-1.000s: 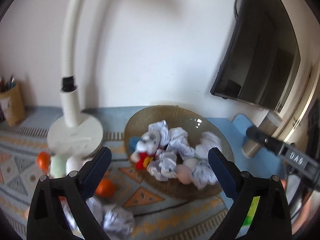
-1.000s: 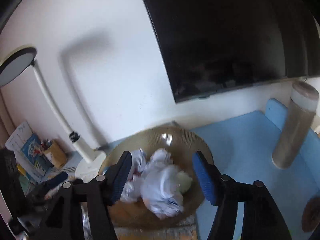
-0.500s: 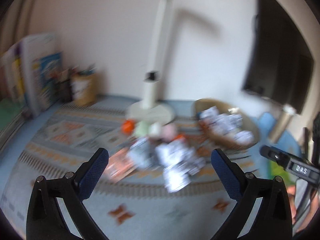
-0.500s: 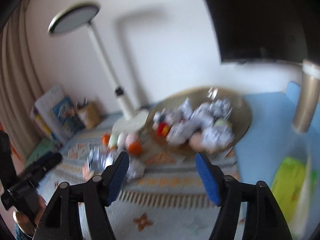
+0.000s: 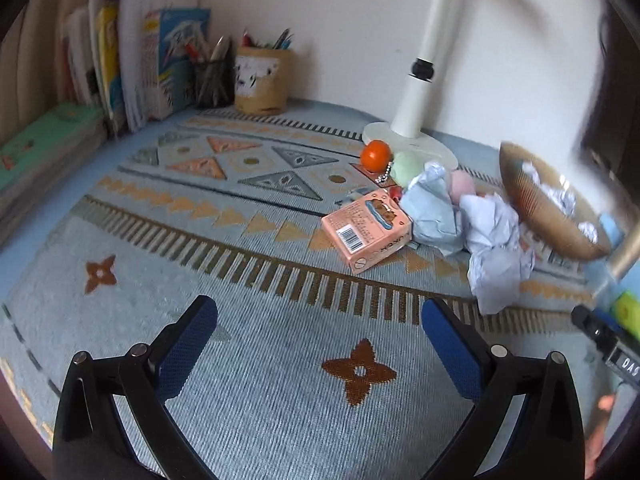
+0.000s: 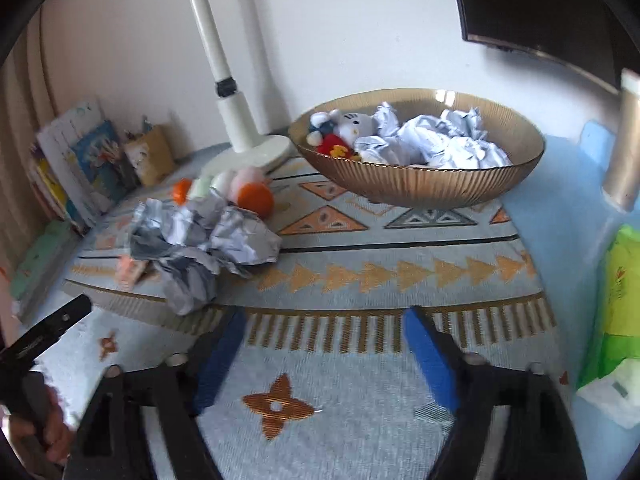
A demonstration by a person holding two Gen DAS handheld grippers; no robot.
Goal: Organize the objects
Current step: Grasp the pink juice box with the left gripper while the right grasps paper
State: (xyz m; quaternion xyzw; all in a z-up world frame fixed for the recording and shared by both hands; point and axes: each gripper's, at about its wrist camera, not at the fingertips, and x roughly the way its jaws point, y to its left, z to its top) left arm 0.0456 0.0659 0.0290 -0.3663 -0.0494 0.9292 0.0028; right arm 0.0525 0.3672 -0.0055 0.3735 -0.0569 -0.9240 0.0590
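Our left gripper [image 5: 318, 344] has its fingers spread wide and empty over the mat [image 5: 248, 392]; our right gripper [image 6: 324, 354] has just been opening, nothing between its fingers either. The crumpled paper [image 6: 204, 240] lies ahead and left of the right one, ahead and right [image 5: 496, 240] of the left. The bowl [image 6: 416, 186] sits beyond.

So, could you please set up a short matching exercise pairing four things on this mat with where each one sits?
Things:
1. plush cat
2. pink box
3. orange ball
4. pen cup

Places:
A. by the lamp base
B. inside the bowl
C. against the back wall beside the books
D. left of the crumpled paper

Pairs: 1-B, 2-D, 3-A, 4-C
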